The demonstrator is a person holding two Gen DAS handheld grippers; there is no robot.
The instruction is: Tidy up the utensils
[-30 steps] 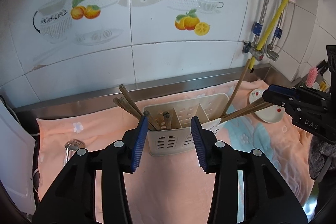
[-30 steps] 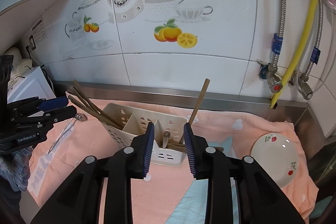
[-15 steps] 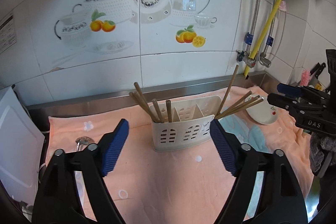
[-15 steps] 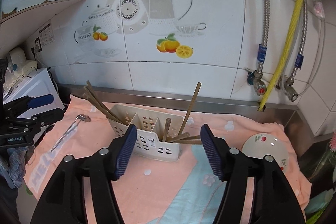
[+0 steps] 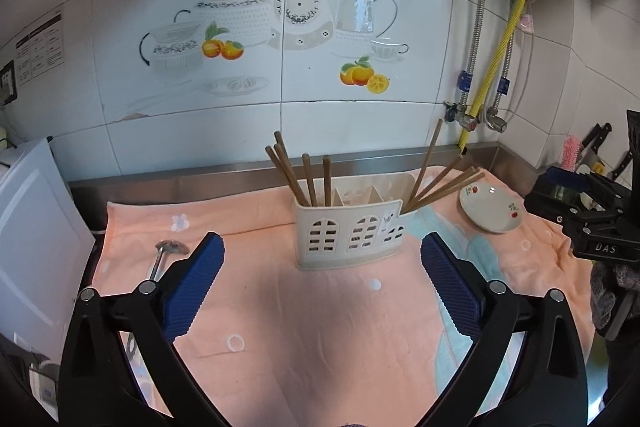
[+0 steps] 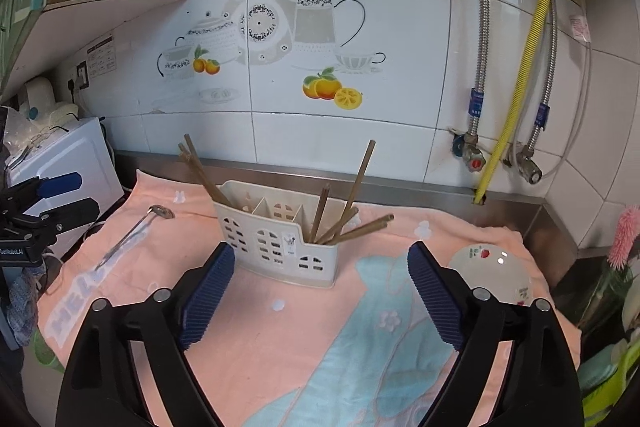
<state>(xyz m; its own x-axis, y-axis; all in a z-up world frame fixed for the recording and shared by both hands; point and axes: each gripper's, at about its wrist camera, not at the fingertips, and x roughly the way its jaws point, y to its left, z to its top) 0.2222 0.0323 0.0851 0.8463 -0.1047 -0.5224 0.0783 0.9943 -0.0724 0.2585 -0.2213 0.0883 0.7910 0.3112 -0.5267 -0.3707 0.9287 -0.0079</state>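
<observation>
A cream plastic utensil holder [image 5: 348, 231] [image 6: 280, 247] stands upright on a peach towel [image 5: 320, 327]. Brown chopsticks lean out of its left end [image 5: 304, 175] [image 6: 200, 171] and its right end [image 5: 440, 183] [image 6: 344, 215]. A metal spoon [image 5: 168, 251] [image 6: 136, 227] lies on the towel to the left. My left gripper [image 5: 322, 247] hangs back from the holder, its jaws still opening, with nothing between them. My right gripper [image 6: 320, 255] also stays short of the holder, its jaws opening and empty. Each gripper shows at the edge of the other's view [image 5: 576, 195] [image 6: 52, 195].
A small white plate [image 5: 490, 209] [image 6: 492, 279] with red fruit marks rests on the towel at the right. A white appliance [image 5: 32, 227] stands at the left. Water valves and a yellow hose [image 6: 520, 67] hang on the tiled wall. Knives [image 5: 600, 147] and a pink brush [image 6: 624, 235] stand far right.
Both grippers have drawn back from the holder and their jaws have spread from narrow to wide. The holder, chopsticks, spoon and plate stay where they were.
</observation>
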